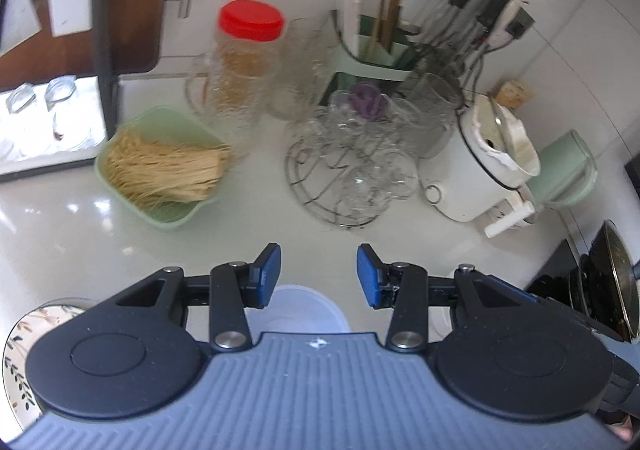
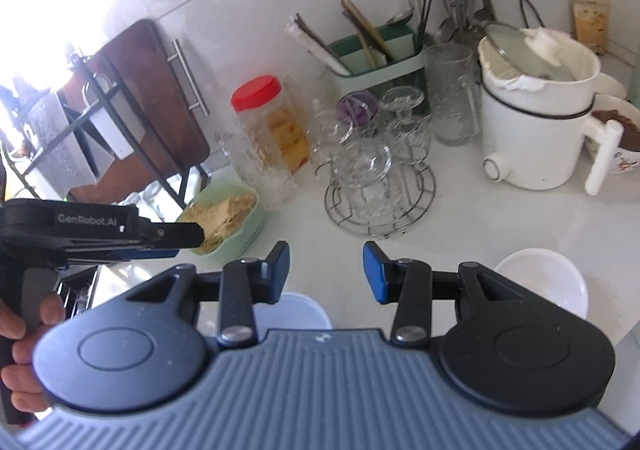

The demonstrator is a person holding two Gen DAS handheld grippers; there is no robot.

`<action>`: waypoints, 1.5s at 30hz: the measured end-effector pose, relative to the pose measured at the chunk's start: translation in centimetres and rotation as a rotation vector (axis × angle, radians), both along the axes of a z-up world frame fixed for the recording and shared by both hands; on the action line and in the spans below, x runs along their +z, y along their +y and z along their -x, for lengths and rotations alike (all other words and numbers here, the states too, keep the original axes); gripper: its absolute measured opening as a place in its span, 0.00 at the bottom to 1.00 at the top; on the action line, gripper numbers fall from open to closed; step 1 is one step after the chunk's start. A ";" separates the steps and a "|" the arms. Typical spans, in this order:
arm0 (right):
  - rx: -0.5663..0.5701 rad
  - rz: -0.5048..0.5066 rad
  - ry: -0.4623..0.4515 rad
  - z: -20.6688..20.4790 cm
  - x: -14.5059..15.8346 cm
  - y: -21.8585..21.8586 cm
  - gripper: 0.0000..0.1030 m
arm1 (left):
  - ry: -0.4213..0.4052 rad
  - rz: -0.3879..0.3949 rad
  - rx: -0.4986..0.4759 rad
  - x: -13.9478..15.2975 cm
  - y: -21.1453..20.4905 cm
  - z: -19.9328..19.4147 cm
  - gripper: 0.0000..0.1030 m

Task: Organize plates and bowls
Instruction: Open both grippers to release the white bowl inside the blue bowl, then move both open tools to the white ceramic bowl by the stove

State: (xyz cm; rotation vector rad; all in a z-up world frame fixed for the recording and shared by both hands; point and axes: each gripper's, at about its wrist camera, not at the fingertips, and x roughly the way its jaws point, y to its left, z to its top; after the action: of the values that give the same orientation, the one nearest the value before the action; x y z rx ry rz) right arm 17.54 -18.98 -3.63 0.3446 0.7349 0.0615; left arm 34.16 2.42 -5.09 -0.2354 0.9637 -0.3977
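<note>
1. White glossy countertop [image 1: 60, 226] under me, tiled wall behind.
2. My left gripper [image 1: 319, 276]: blue pads apart, nothing between them. A pale bowl [image 1: 304, 310] sits just below, a leaf-patterned plate [image 1: 16, 346] at the left edge.
3. My right gripper [image 2: 326, 272]: parted too, empty. A white bowl [image 2: 540, 282] lies off to the right.
4. Further out: green dish of noodles [image 1: 160, 169], wire rack of glasses [image 1: 352, 173].
5. Farthest: red-lidded jar [image 1: 250, 49], white pot [image 2: 536, 121].

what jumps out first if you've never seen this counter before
The red-lidded jar stands out at the back of the white counter, with a green dish of dry noodles in front of it. To the right, glass cups crowd a wire rack beside a white cooker.
</note>
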 end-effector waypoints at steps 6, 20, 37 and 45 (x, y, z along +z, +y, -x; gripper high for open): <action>-0.055 0.017 -0.031 1.1 0.8 -1.1 0.43 | -0.020 -0.003 -0.065 0.9 -2.3 0.4 0.46; -0.214 0.042 -0.058 4.2 0.8 -4.7 0.43 | -0.059 0.005 -0.174 2.0 -7.1 1.2 0.46; -0.327 0.109 -0.016 7.9 -2.2 -8.1 0.43 | -0.037 -0.025 -0.295 -0.6 -13.3 2.6 0.46; -0.386 0.136 0.028 9.0 -4.2 -9.0 0.43 | -0.009 -0.037 -0.376 -2.8 -16.5 2.7 0.46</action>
State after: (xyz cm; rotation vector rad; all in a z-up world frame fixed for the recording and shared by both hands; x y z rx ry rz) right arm 8.49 -28.00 -7.84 0.3526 0.6857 -0.3574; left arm 31.44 -14.07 -7.89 -0.0164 1.0070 -0.7238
